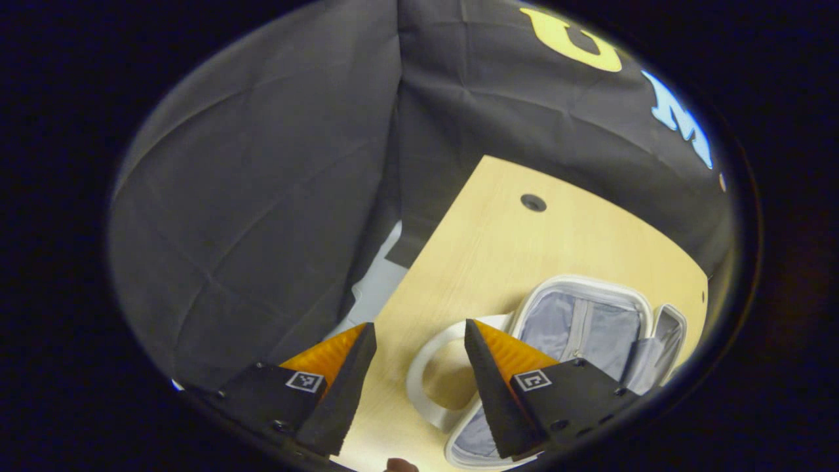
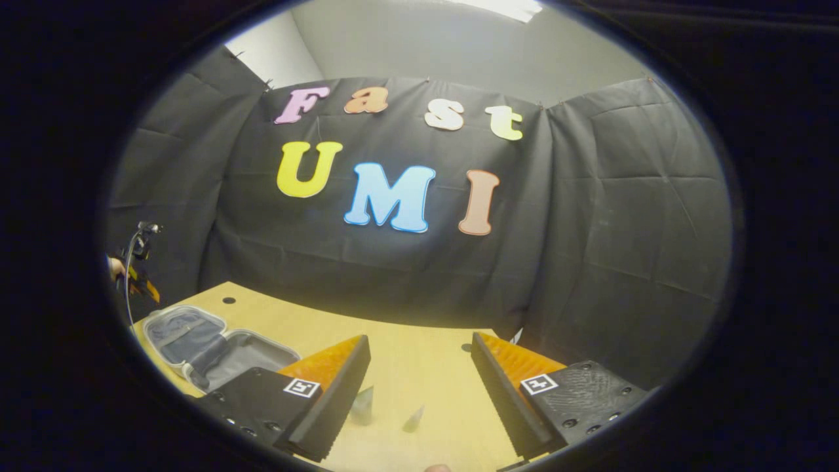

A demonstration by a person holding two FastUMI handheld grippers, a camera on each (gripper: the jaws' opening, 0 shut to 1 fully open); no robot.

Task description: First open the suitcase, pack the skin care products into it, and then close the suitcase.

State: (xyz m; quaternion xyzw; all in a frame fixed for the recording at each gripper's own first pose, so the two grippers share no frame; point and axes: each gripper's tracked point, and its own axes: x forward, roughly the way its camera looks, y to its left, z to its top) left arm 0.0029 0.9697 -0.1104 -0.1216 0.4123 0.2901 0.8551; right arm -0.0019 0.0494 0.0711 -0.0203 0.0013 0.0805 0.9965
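A small white suitcase (image 1: 583,321) lies open on the wooden table (image 1: 498,242), grey lining showing, its white loop handle (image 1: 419,387) toward me. My left gripper (image 1: 418,326) hovers open above the handle end, one finger over the lining, nothing between the fingers. In the right gripper view the open suitcase (image 2: 203,347) lies at the table's left end. Two small skin care tubes (image 2: 362,405) (image 2: 413,419) stand on the table (image 2: 419,367) below my open right gripper (image 2: 419,339). The left gripper (image 2: 137,272) and a hand show far left, above the suitcase.
A round cable hole (image 1: 533,202) sits in the table beyond the suitcase, also visible as a cable hole (image 2: 229,300) near the back left corner. Black cloth walls close the table at the back and sides. A pale floor strip (image 1: 377,282) shows past the table's left edge.
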